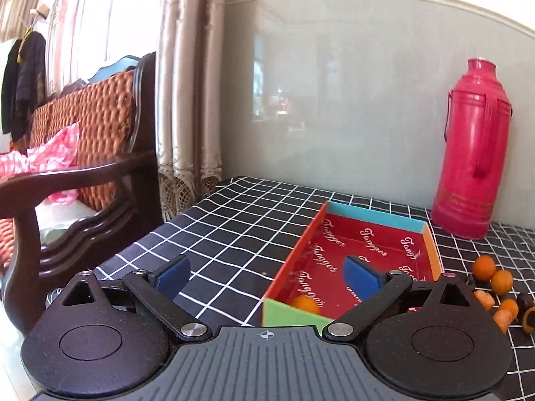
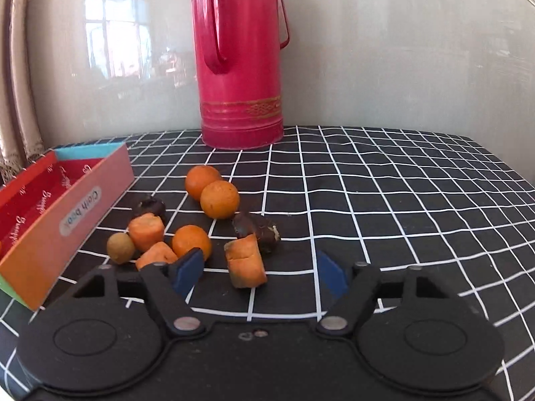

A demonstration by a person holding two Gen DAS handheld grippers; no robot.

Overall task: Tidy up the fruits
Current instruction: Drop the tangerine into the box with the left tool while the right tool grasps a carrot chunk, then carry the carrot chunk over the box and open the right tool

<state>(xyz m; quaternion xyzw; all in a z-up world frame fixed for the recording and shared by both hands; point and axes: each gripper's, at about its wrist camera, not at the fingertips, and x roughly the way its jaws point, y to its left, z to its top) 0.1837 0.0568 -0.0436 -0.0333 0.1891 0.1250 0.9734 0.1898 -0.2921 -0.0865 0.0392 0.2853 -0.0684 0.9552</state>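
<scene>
A tall pink thermos (image 2: 240, 56) stands upright at the back of the counter (image 2: 384, 193), which is covered in a black cloth with a white grid, close to a pale glossy wall panel (image 1: 351, 83). Beige curtains (image 1: 187, 100) hang to the left of the panel. Further left sits a dark wooden armchair (image 1: 100, 173) with an orange woven back, a pink checked cloth (image 1: 50, 153) lying on it, and dark coats (image 1: 21, 77) hang behind

Thermos (image 2: 239, 63) top cut off

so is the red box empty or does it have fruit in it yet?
Not empty: one orange fruit lies in the red box, near its green end; the rest is bare.
</scene>
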